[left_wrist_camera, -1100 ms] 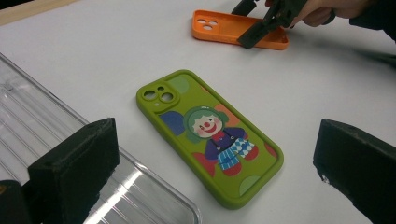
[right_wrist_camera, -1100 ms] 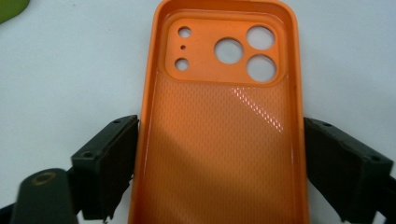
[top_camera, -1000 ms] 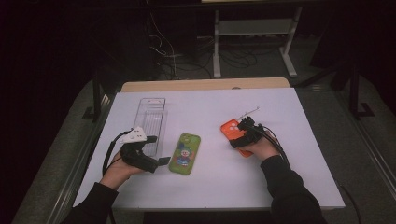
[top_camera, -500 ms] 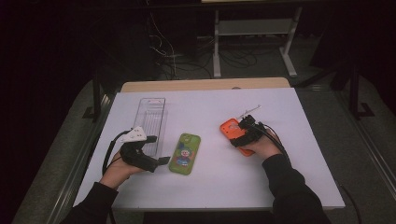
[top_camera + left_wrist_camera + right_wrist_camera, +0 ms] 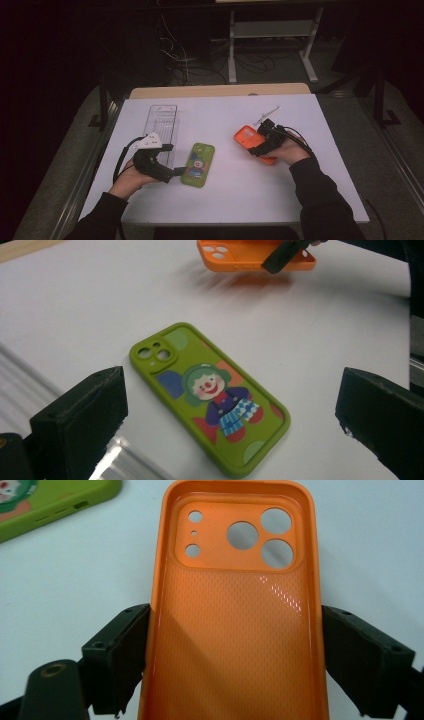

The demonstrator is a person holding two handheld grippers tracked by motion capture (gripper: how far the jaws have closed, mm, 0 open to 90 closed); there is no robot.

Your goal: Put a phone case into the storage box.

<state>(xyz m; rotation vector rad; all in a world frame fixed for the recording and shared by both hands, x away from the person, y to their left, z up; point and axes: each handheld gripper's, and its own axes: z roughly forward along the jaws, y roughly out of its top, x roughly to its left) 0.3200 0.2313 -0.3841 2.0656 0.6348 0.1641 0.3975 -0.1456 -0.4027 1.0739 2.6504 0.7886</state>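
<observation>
I found the bench (image 5: pixel 225 200) bearing a clear tray (image 5: pixel 165 120) near its left edge. My right hand-held gripper (image 5: pixel 235 655) pinched the orange case (image 5: pixel 235 630) across its sides, lifted toward the right edge; placing it seemed next. Left hand-held gripper (image 5: pixel 230 410) stood spread before the green case (image 5: pixel 210 395).

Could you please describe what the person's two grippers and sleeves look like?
Both arms wear dark long sleeves. The left gripper is black with blocky, square-edged jaws, a pale grey three-cornered plate on top and a black cable looping behind it. The right gripper is black too, with visible screw heads and black cables trailing over the hand.
</observation>
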